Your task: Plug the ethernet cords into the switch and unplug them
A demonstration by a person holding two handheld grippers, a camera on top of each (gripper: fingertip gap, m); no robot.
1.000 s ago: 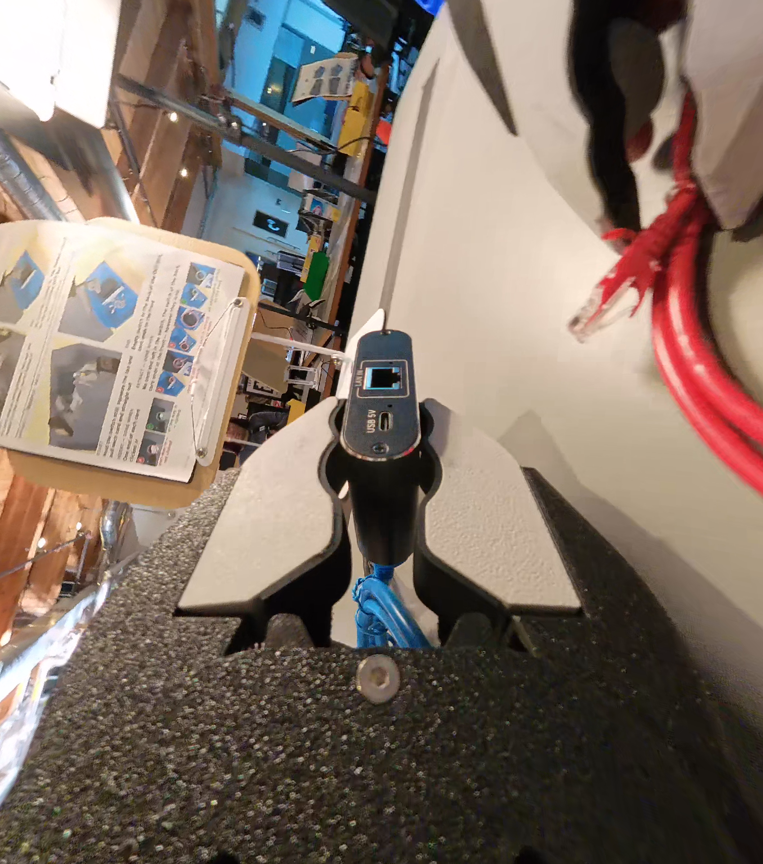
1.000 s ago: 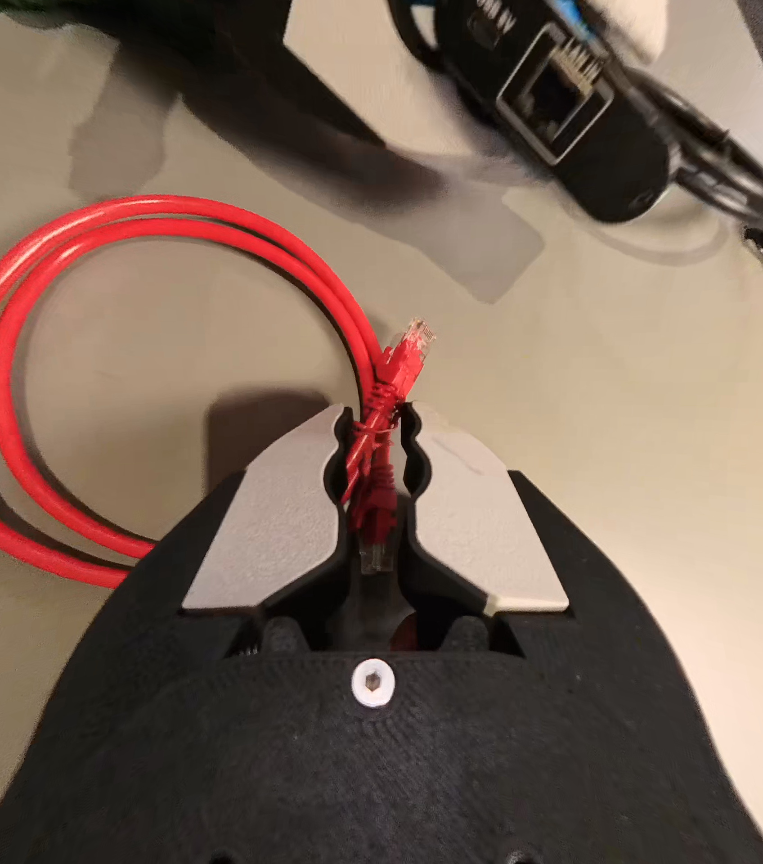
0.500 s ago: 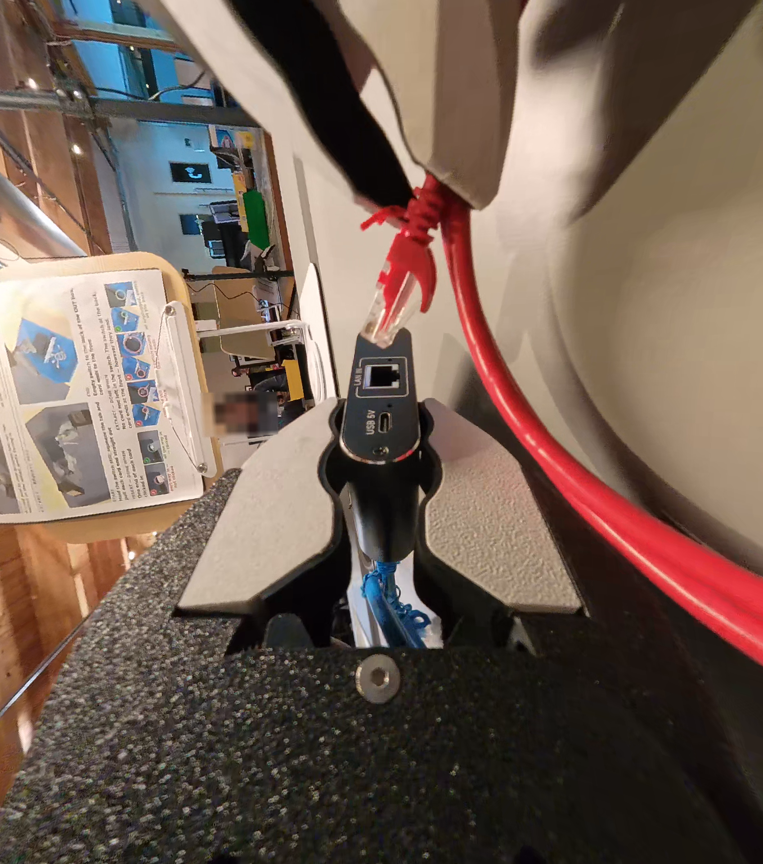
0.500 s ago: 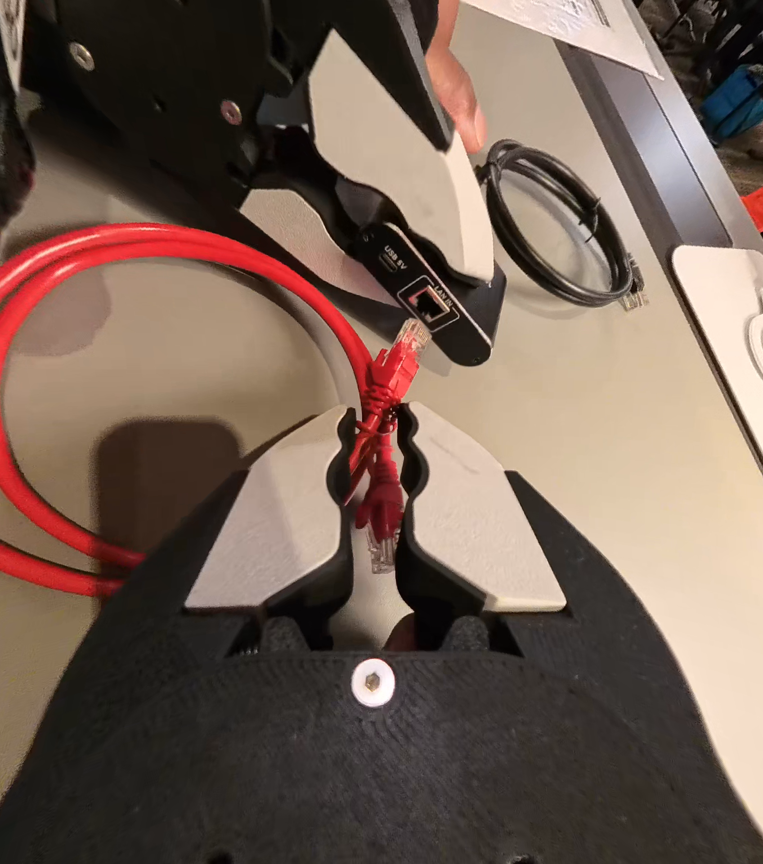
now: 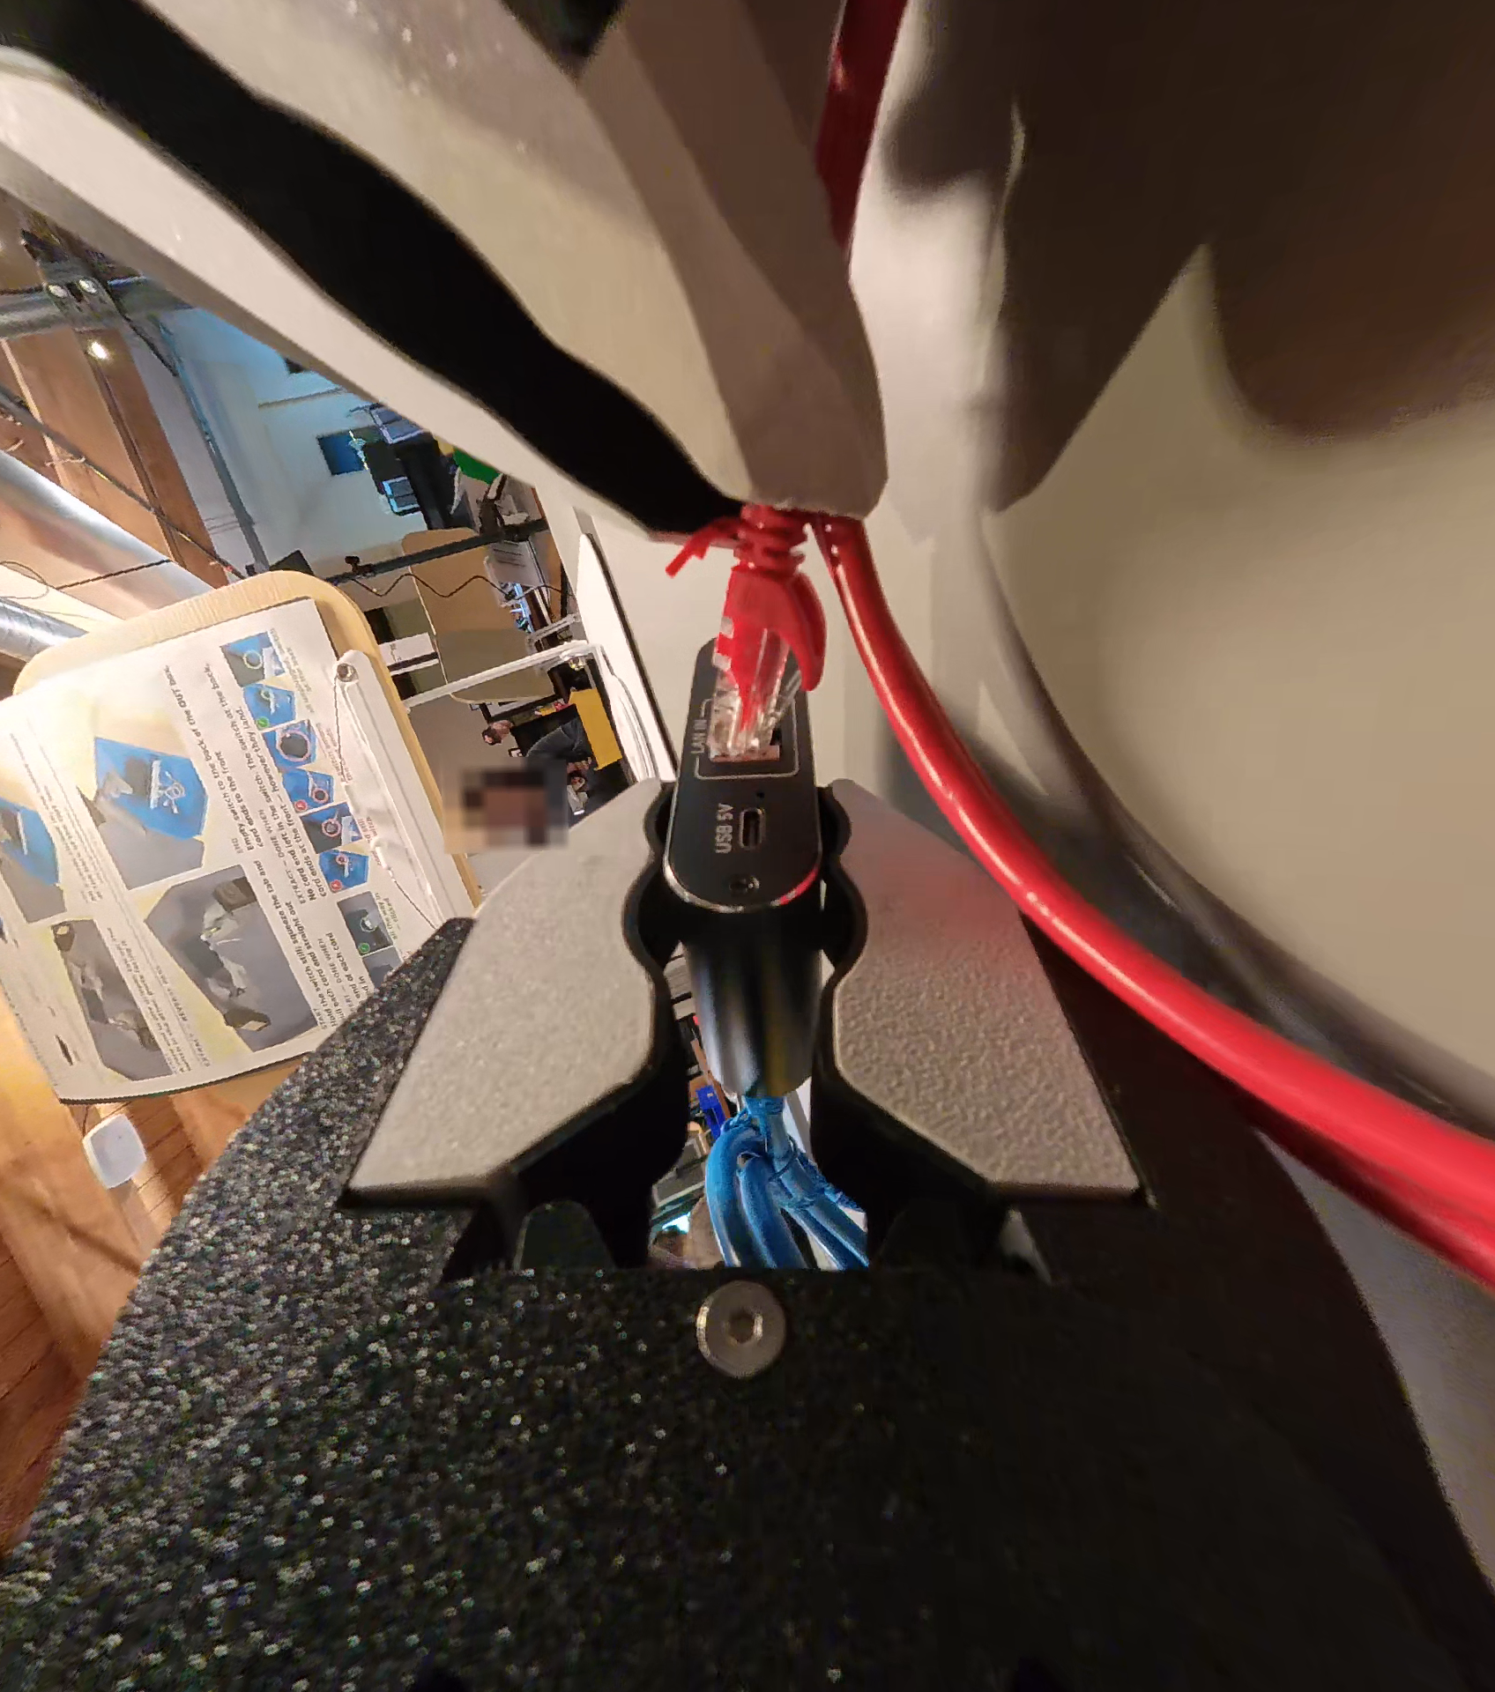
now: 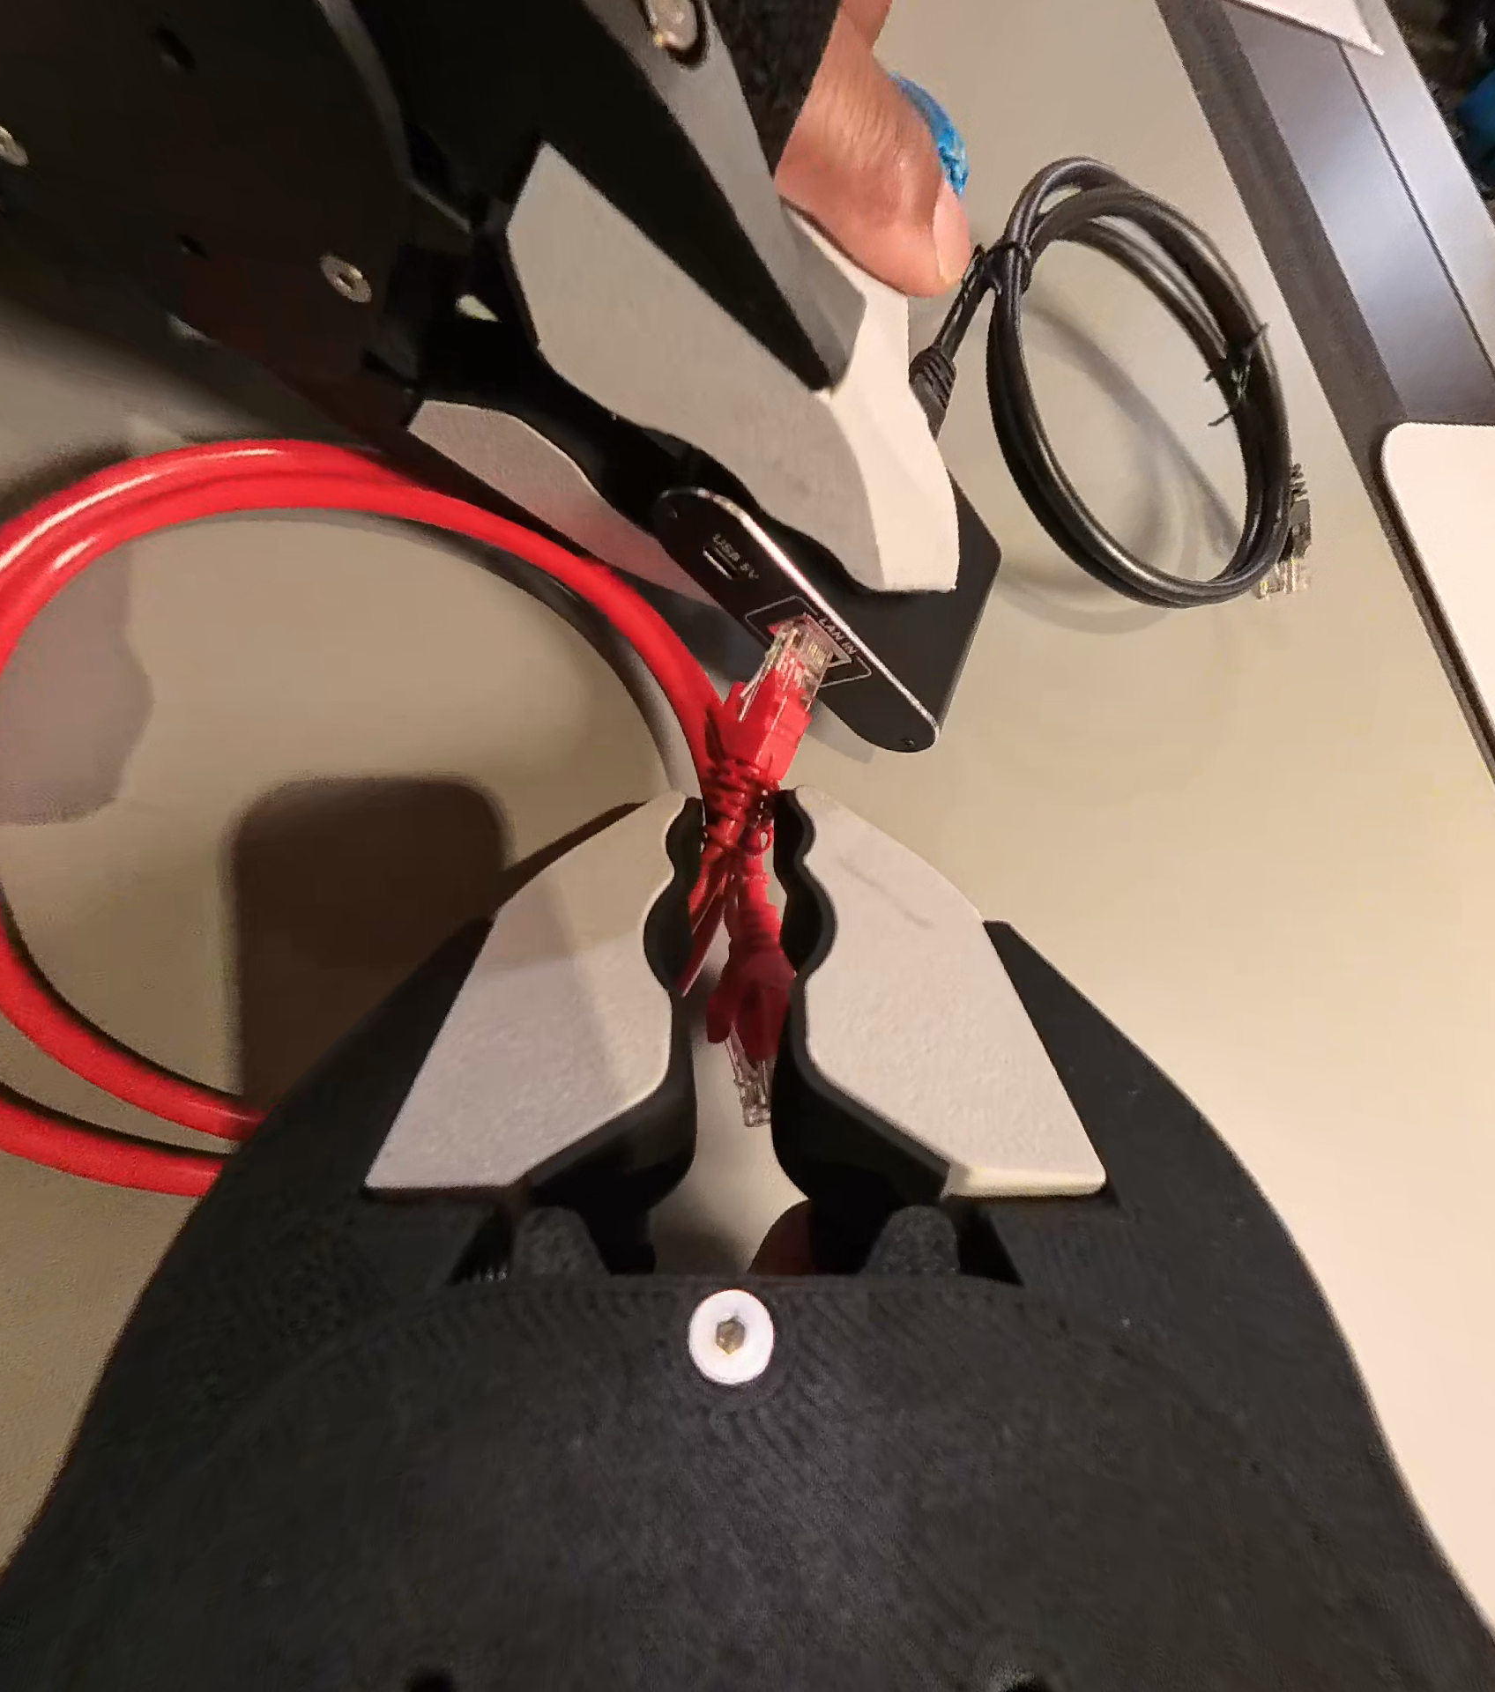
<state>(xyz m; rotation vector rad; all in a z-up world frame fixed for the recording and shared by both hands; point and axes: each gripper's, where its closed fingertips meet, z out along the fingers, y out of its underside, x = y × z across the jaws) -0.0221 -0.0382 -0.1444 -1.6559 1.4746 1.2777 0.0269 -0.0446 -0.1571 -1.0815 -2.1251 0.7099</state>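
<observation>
Two grippers are in view. The left gripper [image 5: 742, 879] is clamped narrow on one small black oblong switch [image 5: 742, 824], which stands up out of its two grey fingers [image 5: 533, 989]; the switch's end face shows two ports, one larger and one small. A bundle of blue cable [image 5: 767, 1190] hangs behind the switch between the fingers.

The right gripper [image 6: 739, 810] is closed tight on one coiled red ethernet cord [image 6: 84, 513] at the point where a red twist tie binds it. The cord has two clear-tipped plugs: the front plug [image 6: 785, 668] has its tip at the mouth of the switch's larger port, though whether it is fully seated cannot be told; the rear plug [image 6: 748, 1053] lies loose in the gap between the right gripper's fingers. The red loop curves out to the left above the pale grey bench [image 6: 1183, 916].

One coiled black cable [image 6: 1138, 366] lies on the bench beyond the switch. One thumb [image 6: 890, 192] rests on the left gripper. One clipboard with a printed sheet [image 5: 167, 851] stands in the background.
</observation>
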